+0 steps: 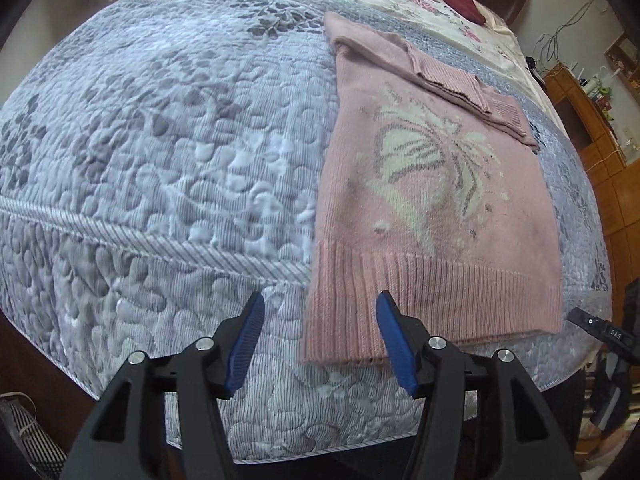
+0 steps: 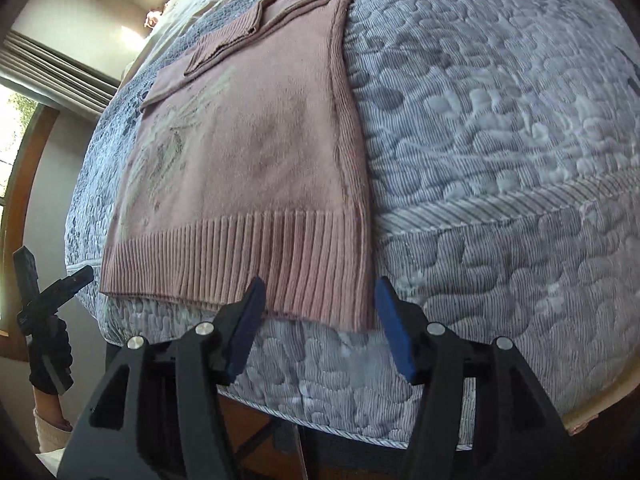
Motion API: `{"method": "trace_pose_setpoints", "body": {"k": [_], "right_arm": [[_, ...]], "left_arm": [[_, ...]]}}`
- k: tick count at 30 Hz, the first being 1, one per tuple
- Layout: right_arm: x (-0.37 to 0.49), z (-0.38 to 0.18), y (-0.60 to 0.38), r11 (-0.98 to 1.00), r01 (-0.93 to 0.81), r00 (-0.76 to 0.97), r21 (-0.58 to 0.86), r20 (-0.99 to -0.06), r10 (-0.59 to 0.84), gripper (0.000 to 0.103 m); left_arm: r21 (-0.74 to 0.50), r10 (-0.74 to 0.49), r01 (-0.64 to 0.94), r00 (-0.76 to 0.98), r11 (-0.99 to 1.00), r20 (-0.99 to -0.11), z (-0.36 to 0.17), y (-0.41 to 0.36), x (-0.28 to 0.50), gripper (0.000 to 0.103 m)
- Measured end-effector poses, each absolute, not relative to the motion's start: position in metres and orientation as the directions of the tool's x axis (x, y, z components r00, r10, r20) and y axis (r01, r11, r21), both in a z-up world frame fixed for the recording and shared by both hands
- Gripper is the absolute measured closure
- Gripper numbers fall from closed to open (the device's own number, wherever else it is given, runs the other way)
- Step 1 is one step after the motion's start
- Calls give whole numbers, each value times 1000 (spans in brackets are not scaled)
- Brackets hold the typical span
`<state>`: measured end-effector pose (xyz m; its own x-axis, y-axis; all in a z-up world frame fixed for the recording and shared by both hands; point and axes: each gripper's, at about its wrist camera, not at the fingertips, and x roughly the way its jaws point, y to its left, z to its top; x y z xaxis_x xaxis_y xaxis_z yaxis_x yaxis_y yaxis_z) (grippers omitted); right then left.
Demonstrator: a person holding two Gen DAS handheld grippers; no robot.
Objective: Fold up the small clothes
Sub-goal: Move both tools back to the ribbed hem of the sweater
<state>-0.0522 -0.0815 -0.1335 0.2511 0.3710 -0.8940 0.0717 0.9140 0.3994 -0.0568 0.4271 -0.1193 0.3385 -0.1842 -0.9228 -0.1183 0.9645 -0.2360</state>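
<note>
On the quilt (image 1: 160, 140), a pink sweater (image 1: 432, 216) lies; "DAS" marks the right gripper (image 1: 596, 326).

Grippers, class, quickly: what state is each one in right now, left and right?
Left gripper: open, holding nothing, poised at the near left corner of the pink sweater.
Right gripper: open, holding nothing, poised at the sweater's near right corner.

Bedroom (quilted bed (image 1: 160, 140), curtains (image 2: 52, 68)).

quilt (image 1: 160, 140) left of sweater (image 1: 432, 208): bare | far end: cushion (image 1: 460, 0)
</note>
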Motion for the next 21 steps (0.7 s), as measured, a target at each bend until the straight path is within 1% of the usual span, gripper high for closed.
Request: {"method": "trace_pose_setpoints", "body": {"k": [3,10,16,19,20,21], "right_arm": [[-57,-147,-82,922,93,228,376,-909,348,46],[-56,-158,-83,889,119,223,443,-884,410,45],[-46,-168,-81,866,145,218,478,-869,444,46],[-43,-168,-78,862,128,216,491,-862,459,52],[-43,-167,-77,862,122,213,492,-861,462,55],[-42,-168,-75,860,114,206,498,-859,469,62]], "left_arm": [[-265,-211,-131,327,955,-921,-129,430,-62,45],[-350,-304,-127,284,928,-909,-148,418,-55,45],[-379,-324,-178,271,908,-906,-163,417,-46,45],[-426,-363,-199,287,882,-887,-162,422,-46,46],[-440,-374,-205,291,874,-880,-162,424,-46,48],[-448,-381,-213,292,868,-877,-163,426,-45,54]]}}
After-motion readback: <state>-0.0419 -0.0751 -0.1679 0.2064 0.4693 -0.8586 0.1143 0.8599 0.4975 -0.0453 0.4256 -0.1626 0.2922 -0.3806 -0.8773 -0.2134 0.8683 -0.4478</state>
